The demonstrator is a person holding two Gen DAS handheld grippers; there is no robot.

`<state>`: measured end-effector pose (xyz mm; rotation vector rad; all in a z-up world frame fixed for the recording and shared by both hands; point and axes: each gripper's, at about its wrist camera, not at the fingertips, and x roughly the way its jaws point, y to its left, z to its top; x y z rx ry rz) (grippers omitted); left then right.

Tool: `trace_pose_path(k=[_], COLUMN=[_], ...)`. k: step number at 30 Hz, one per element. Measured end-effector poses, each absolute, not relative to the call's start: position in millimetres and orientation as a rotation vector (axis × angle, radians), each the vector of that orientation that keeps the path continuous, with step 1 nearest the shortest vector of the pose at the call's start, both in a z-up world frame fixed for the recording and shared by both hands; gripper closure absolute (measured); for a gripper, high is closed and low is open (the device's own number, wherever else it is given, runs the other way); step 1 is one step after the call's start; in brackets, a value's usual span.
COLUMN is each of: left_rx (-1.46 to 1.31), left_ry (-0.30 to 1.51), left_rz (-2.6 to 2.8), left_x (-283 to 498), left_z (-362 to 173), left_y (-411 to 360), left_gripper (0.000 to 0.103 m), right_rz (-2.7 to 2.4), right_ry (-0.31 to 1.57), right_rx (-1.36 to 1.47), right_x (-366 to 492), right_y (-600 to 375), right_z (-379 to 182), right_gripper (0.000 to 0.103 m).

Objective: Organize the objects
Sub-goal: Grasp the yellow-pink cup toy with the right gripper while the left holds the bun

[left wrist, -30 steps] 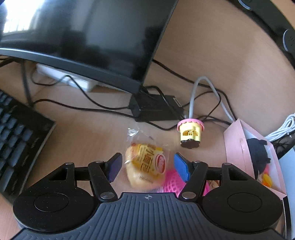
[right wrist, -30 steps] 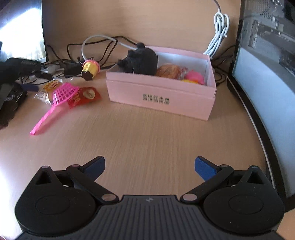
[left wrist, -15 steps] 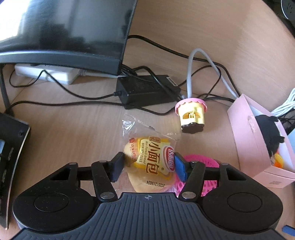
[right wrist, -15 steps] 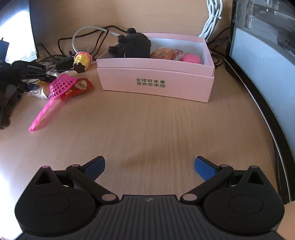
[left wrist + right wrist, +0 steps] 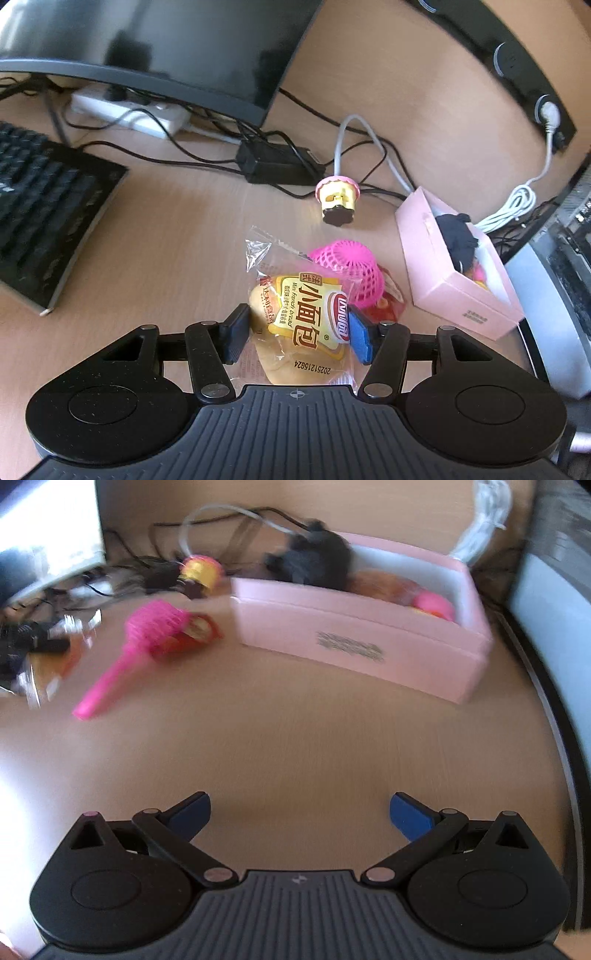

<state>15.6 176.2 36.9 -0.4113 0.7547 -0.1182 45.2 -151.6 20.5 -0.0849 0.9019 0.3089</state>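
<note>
A clear packet of mini bread (image 5: 303, 317) with a yellow label sits between the blue pads of my left gripper (image 5: 297, 328), which is shut on it. Just beyond lie a pink net scoop (image 5: 351, 266), a red snack packet (image 5: 388, 306) and a yellow cupcake toy (image 5: 338, 195). To the right stands the pink box (image 5: 461, 291) with a black plush (image 5: 456, 236) inside. My right gripper (image 5: 299, 812) hangs open over bare desk, nothing between its fingers. In its blurred view the pink box (image 5: 354, 646) is ahead, with the scoop (image 5: 147, 635) left of it.
A black keyboard (image 5: 44, 206) lies at the left and a monitor (image 5: 166, 44) stands behind. Under it are a white power strip (image 5: 129, 114), a black adapter (image 5: 280, 166) and tangled cables. A computer case (image 5: 554, 295) borders the desk on the right.
My left gripper's pads closed onto the bread packet, then swung sideways with it. The right gripper shifted a little, stayed open, and its view is now blurred.
</note>
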Motion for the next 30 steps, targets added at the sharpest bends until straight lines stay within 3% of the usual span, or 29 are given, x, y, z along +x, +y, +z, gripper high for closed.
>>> trace_pose_path(k=[7, 14, 17, 18, 19, 21, 30], left_rx=[-0.473, -0.445, -0.393, -0.375, -0.361, -0.349, -0.345], left_ry=[0.741, 0.718, 0.698, 0.703, 0.716, 0.732, 0.775], left_rz=[-0.038, -0.015, -0.016, -0.015, -0.018, -0.025, -0.111], left_x=[-28.4, -70.5, -85.8, -89.4, -91.5, -93.6, -79.8], left_z=[42.0, 46.0, 52.4, 53.4, 53.2, 50.4, 42.6], left_y=[211.9, 238.2, 238.5, 238.1, 238.1, 238.4, 223.8], left_gripper=[0.043, 0.043, 0.043, 0.043, 0.043, 0.043, 0.043], right_rz=[0.443, 0.33, 0.264, 0.267, 0.282, 0.305, 0.517], right_ry=[0.676, 0.765, 0.84, 0.861, 0.884, 0.922, 0.758], right_rx=[-0.199, -0.199, -0.172, -0.167, -0.171, -0.193, -0.261], right_x=[102.7, 213.6, 249.7, 255.5, 260.8, 262.3, 158.5], right_y=[-45.6, 27.5, 39.1, 40.8, 43.7, 49.1, 25.9], right_z=[69.4, 49.6, 33.1, 29.1, 26.5, 26.5, 90.8], right_gripper=[0.0, 0.004, 0.014, 0.022, 0.039, 0.06, 0.06])
